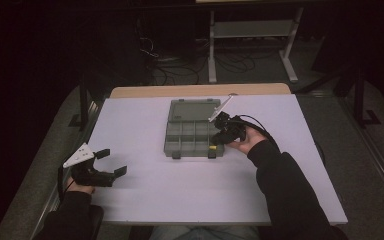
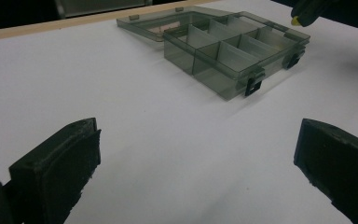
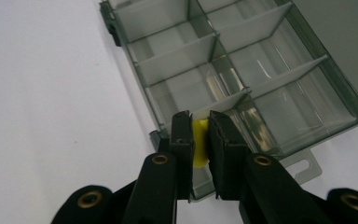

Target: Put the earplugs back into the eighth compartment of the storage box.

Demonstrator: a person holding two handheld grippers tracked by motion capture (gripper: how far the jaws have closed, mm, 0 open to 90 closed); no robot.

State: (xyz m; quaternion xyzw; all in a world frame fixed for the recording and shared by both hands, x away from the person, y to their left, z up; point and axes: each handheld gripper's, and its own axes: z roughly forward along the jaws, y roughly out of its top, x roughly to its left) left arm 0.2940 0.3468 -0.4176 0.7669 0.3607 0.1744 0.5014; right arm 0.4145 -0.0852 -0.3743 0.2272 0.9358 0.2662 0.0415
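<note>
Holding a small yellow piece (image 3: 199, 142) pinched between its two black pads, the right gripper (image 1: 219, 140) hangs over the near right corner of the organizer box (image 1: 194, 131). In the right gripper view the yellow piece sits directly above the corner compartment (image 3: 219, 123), the one next to the box's latch; the drop is straight down, no sideways travel needed by my reading. Piece looks rounded, smooth, plastic-like; too little of it shows to tell its full shape or long axis.

Box: smoky translucent plastic, shallow, rectangular, long side running across the table. Thin upright dividers split it into a grid of cells, all apparently empty. Lid (image 1: 194, 110) thrown open and lying flat on the far side. Two dark latches (image 2: 252, 86) on the near wall.

Left gripper (image 1: 111, 162) rests at the near left of the table (image 1: 145, 185), well apart from the box, jaws spread wide with nothing between them; its pads (image 2: 77, 161) look matte and rubbery. Right hand (image 1: 250, 142) is plainly the nearer one and already on station.

Table surface is plain white, matte, bare around the box. Risk as I judge it: a light rounded piece may bounce or lodge on a divider edge if released high.
</note>
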